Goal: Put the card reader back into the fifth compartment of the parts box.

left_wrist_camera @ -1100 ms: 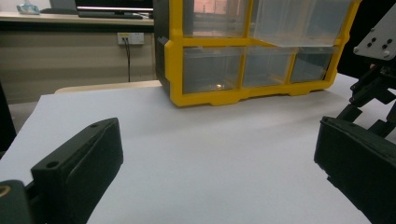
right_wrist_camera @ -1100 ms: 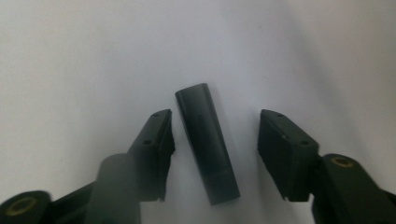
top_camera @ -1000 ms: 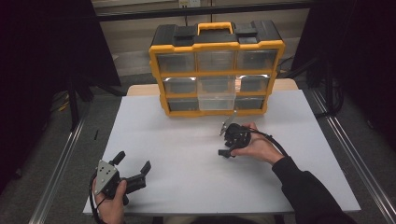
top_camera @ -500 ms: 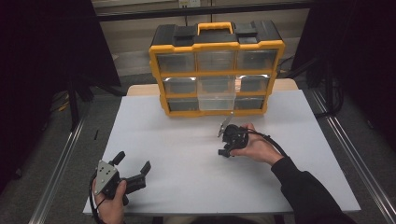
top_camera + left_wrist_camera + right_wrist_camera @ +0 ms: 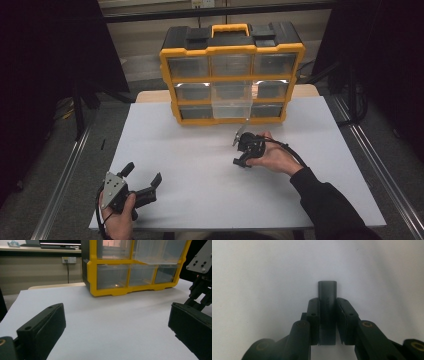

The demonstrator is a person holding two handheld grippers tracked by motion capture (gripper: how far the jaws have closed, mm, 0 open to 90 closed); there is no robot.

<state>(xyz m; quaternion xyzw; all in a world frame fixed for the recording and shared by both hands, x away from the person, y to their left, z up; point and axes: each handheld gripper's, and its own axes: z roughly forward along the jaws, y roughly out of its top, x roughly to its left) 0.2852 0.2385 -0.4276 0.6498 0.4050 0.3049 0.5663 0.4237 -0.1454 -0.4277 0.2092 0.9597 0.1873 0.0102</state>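
Note:
My right gripper [image 5: 327,303] points down at the white table top. Its jaws have just been closing and now press on both sides of a small dark grey block [image 5: 327,290] with rounded corners. In the high view that right gripper [image 5: 241,157] sits right of the table's middle, in front of the organizer. My left gripper [image 5: 142,181] is near the front left edge with its jaws wide apart. Nothing lies between the left gripper's [image 5: 116,325] jaws.
A yellow and black drawer organizer [image 5: 231,50] stands at the back of the table. Its middle clear drawer [image 5: 231,104] is pulled out. The white table sheet [image 5: 200,150] ends close to the left hand. Metal rails run along both sides of the table.
The right gripper's jaws have drawn together over the same spot on the table. Both hands have stayed where they were.

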